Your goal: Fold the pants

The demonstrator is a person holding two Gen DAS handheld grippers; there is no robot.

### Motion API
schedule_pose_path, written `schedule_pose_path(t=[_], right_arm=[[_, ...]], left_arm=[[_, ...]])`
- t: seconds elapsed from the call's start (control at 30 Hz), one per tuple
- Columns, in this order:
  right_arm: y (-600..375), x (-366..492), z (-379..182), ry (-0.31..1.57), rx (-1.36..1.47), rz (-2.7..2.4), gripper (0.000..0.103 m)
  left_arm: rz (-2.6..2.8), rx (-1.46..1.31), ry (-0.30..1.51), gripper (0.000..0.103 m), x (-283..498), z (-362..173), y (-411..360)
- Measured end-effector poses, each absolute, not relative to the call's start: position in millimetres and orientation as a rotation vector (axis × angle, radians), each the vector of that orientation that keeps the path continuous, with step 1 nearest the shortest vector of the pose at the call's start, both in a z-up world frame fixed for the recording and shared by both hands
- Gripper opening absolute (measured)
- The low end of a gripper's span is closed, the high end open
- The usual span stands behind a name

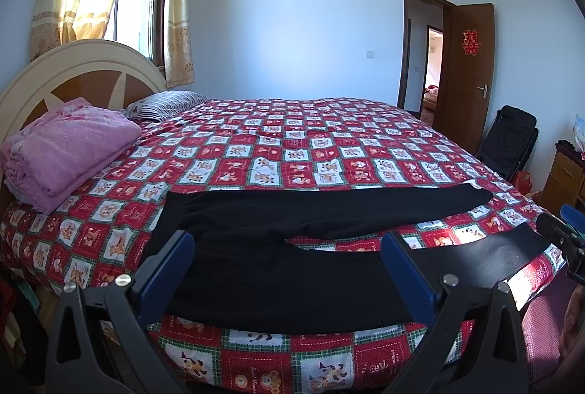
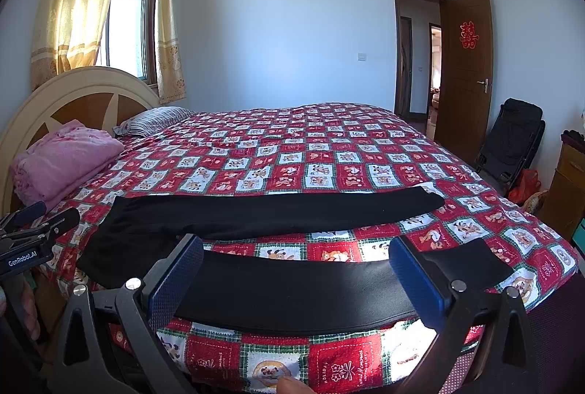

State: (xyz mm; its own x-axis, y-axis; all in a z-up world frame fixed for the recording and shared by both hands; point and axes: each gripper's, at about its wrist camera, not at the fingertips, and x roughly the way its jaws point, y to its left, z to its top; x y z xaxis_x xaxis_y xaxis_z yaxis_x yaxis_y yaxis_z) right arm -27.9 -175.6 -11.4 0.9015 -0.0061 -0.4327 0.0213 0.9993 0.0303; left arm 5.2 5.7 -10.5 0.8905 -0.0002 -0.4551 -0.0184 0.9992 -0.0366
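Note:
Black pants (image 1: 292, 269) lie spread flat on the near side of the bed, waist to the left, two legs running right; they also show in the right wrist view (image 2: 278, 215). My left gripper (image 1: 289, 244) is open and empty, hovering over the near leg close to the crotch. My right gripper (image 2: 296, 251) is open and empty, over the near leg further right. The right gripper's tip shows at the right edge of the left wrist view (image 1: 563, 233); the left gripper shows at the left edge of the right wrist view (image 2: 33, 233).
The bed has a red checked quilt (image 1: 292, 145). A folded pink blanket (image 1: 65, 152) and a striped pillow (image 1: 168, 105) lie by the headboard. A black folding chair (image 1: 508, 141), a wooden cabinet (image 1: 563, 174) and an open door (image 1: 468, 72) stand at right.

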Motion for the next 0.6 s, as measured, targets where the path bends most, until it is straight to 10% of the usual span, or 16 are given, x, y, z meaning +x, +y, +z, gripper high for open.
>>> schedule_pose_path(t=[0.6], right_arm=[[-174.3,-27.6,-13.6,0.451,0.028,-0.011,0.102]], left_arm=[[0.009,-0.041,0.473,0.103,5.4,-10.3,6.0]])
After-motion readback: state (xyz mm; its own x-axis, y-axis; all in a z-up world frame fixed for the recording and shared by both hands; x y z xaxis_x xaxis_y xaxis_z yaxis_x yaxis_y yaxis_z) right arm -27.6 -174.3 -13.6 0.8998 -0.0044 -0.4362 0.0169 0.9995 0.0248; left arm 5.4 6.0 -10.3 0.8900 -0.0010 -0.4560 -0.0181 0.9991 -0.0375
